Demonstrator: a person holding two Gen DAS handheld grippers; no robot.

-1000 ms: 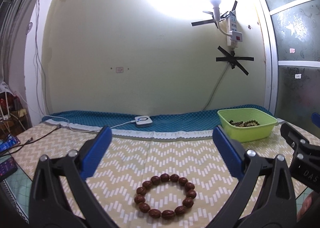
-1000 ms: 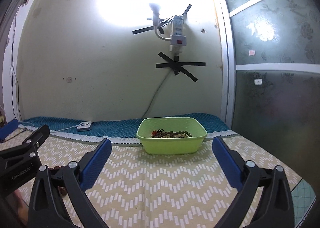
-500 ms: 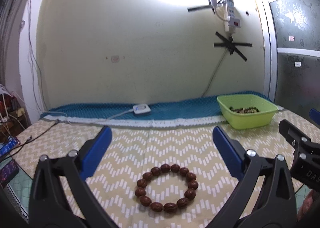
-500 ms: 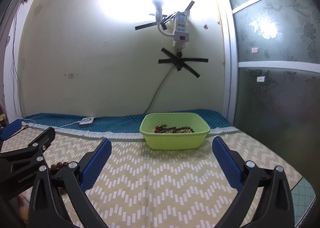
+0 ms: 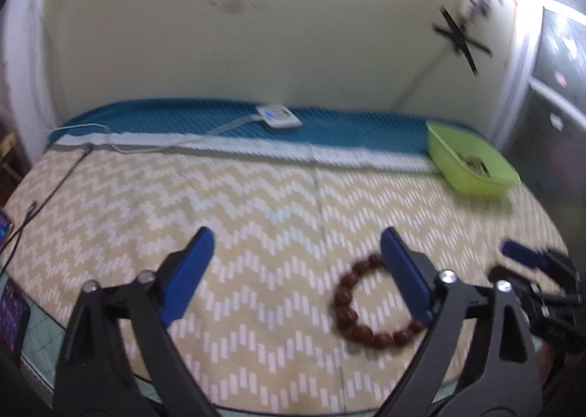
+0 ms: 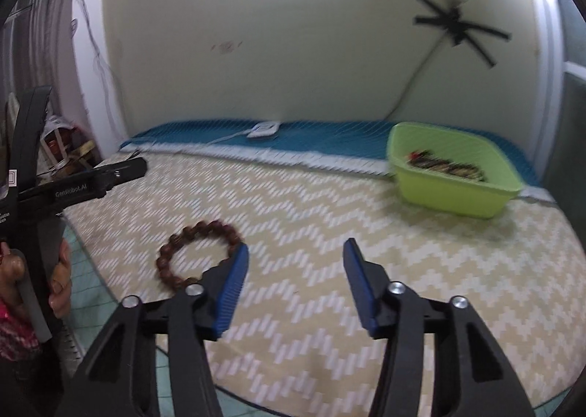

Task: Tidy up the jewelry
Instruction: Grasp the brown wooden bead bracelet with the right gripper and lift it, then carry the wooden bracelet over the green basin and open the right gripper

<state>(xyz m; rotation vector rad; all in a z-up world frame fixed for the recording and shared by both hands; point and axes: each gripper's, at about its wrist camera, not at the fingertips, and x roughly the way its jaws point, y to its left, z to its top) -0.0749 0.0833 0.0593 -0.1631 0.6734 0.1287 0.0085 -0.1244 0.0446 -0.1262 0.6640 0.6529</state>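
A brown wooden bead bracelet (image 5: 366, 311) lies flat on the zigzag mat; my left gripper (image 5: 296, 245) is open above the mat, its right finger over the bracelet's right side. In the right wrist view the bracelet (image 6: 190, 252) lies just left of my right gripper (image 6: 296, 252), which is open and empty, its left finger overlapping the ring's near edge. A lime green tub (image 6: 450, 175) holding several bead strings stands at the back right; it also shows in the left wrist view (image 5: 472, 168).
A white charger puck (image 5: 278, 116) with cable lies on the blue cloth strip (image 5: 183, 116) at the back. A black cable (image 5: 47, 197) runs along the mat's left side. Phones lie at the left edge (image 5: 11, 311). The wall stands close behind.
Both grippers have tilted down toward the mat. The left gripper moved left, so the bracelet now sits at its right finger. The right gripper moved left toward the bracelet and narrowed somewhat.
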